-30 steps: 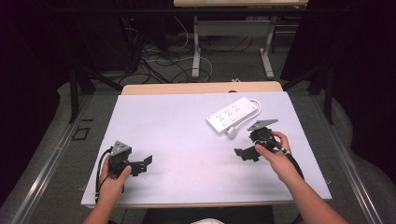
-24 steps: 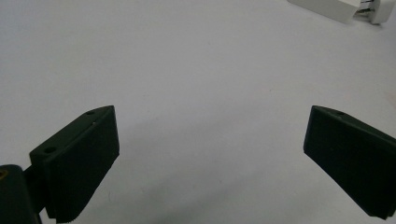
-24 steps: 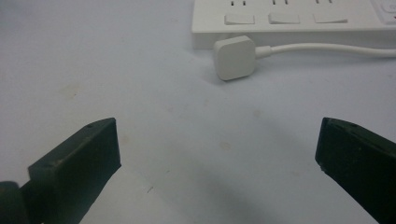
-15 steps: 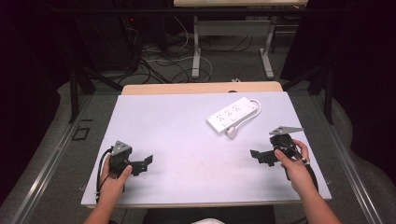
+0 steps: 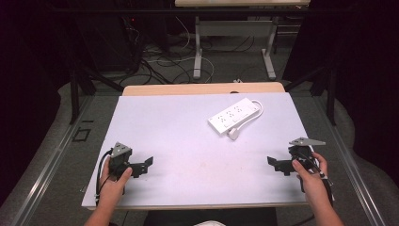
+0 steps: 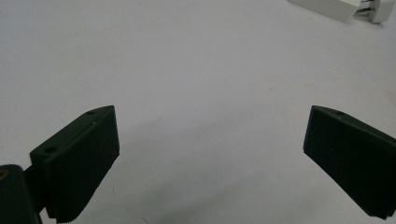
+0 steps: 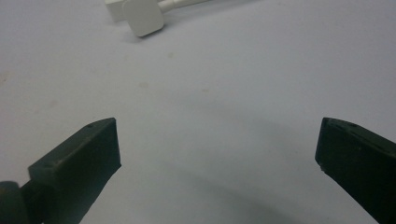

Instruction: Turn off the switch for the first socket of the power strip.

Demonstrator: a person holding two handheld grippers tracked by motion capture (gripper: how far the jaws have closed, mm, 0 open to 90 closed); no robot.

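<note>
So the power strip (image 5: 234,117) is sitting toward the far right of the counter (image 5: 179,136), plug (image 5: 234,134) lying just beside its near end with the cord (image 5: 256,110) looping round the far end. Both tools are resting well short of it: left tool (image 5: 147,163) and right tool (image 5: 274,163), each gaping wide and gripping nothing. I'm guessing the strip's light, rigid, slick plastic, so grabbing across its narrow sides looks safest; the cord's floppy. Sockets are too small to make out, and both gripper views are cutting the strip off.
</note>
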